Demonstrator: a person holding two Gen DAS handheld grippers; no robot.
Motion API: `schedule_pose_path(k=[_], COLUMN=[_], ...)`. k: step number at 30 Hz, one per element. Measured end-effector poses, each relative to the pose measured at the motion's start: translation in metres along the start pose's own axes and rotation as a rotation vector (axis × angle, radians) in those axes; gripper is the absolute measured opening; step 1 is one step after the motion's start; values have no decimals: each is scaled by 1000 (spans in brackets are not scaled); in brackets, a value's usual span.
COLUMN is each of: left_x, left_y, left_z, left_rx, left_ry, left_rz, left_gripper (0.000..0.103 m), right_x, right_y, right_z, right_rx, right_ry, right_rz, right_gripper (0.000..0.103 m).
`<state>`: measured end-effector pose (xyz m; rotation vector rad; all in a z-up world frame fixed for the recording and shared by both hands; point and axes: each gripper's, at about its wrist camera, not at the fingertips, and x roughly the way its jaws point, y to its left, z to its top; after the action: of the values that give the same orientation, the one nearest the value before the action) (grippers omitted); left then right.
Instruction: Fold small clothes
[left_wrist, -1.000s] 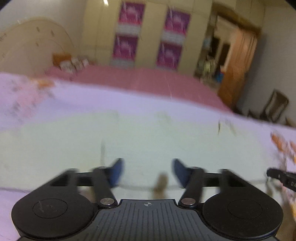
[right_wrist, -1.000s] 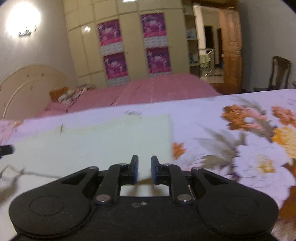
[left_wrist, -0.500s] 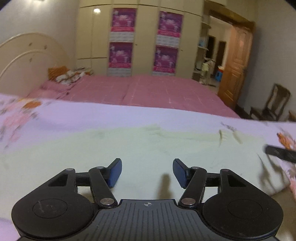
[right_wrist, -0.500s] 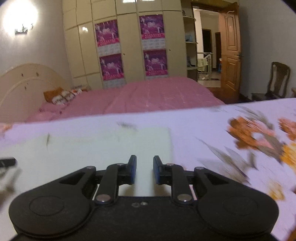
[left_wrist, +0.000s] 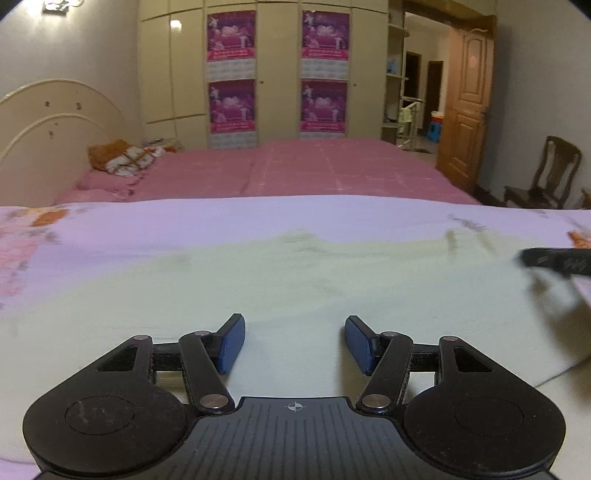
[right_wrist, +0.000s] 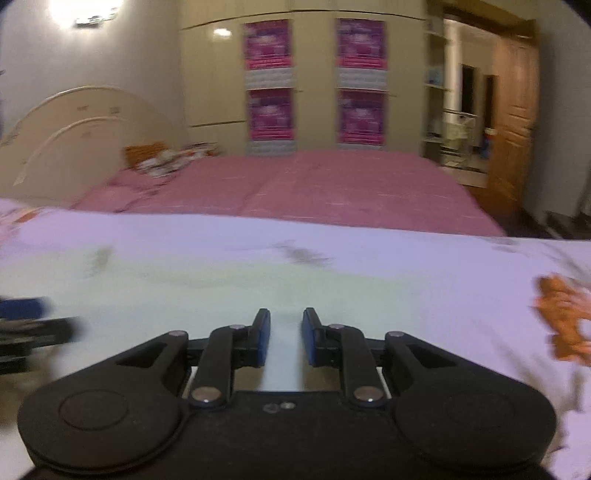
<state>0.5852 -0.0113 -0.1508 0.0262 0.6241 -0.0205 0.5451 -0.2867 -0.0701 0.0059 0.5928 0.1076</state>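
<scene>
Pale green cloth (left_wrist: 295, 280) lies flat on the floral sheet (left_wrist: 110, 225), its long axis running from nine to three o'clock across both views. Our left gripper (left_wrist: 293, 341) hangs over its near part with fingers spread wide, holding nothing; our right gripper (right_wrist: 286, 338) has fingers narrowly parted, also empty. From each, the cloth stretches ahead toward twelve o'clock. We judge the left nearer the middle, the right nearer the three o'clock edge.
</scene>
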Motion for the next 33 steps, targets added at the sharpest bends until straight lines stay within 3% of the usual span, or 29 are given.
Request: schedule_pose_path(k=[3, 5, 12, 20, 26, 29, 32, 33], left_x=[-3, -3, -9, -38, -35, -39, -41, -40], left_y=[20, 24, 17, 26, 36, 37, 40, 44], left_z=[-3, -2, -1, -26, -28, -23, -28, -28], left_rx=[-14, -20, 6, 36, -3, -13, -4, -22], left_ry=[1, 4, 4, 2, 24, 34, 51, 51], left_rz=[9, 9, 35, 63, 81, 88, 99, 89], left_gripper=[60, 60, 60, 60, 72, 72, 72, 72], right_x=[6, 7, -8, -59, -81, -79, -98, -94], right_y=[-29, -37, -26, -14, -13, -7, 3, 7], right_z=[3, 2, 1, -40, -58, -52, -53, -56], right_rx=[60, 66, 64, -18, -34, -26, -36, -54], right_ry=[11, 16, 20, 29, 23, 31, -22, 8], right_rz=[-57, -46, -37, -35, -56, -89, -71, -75], right_gripper=[14, 14, 17, 17, 23, 25, 23, 23])
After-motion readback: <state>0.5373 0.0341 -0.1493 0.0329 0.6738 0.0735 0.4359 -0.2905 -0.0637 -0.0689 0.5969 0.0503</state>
